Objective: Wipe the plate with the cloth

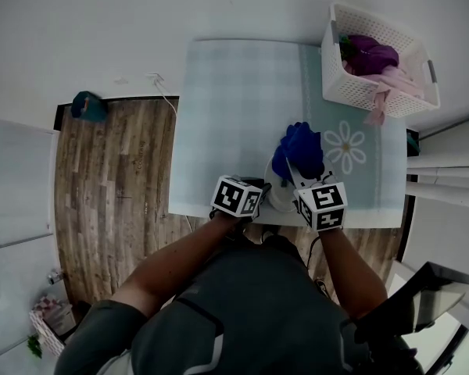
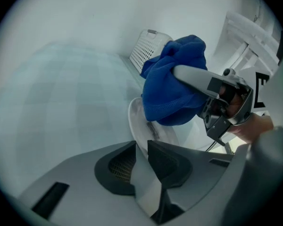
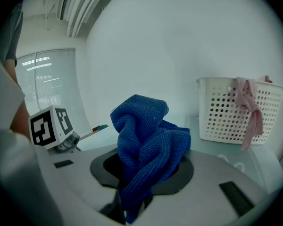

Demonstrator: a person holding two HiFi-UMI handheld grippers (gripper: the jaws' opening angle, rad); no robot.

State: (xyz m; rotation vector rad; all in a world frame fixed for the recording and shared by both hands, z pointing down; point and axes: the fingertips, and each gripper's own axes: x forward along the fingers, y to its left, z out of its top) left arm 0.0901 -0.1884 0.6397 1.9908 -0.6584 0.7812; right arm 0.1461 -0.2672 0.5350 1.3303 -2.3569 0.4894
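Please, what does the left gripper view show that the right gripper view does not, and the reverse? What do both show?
Only the left gripper view: the white plate, its rim pinched by the left hand-held gripper, and a dark smear on it.
Only the right gripper view: the pink cloth hanging on the white basket, and the left gripper's marker cube.
Both: the blue cloth, clamped in the right hand-held gripper, and that basket.

Pale-clothed table (image 1: 227, 116); white basket (image 1: 348, 88) at far-right corner
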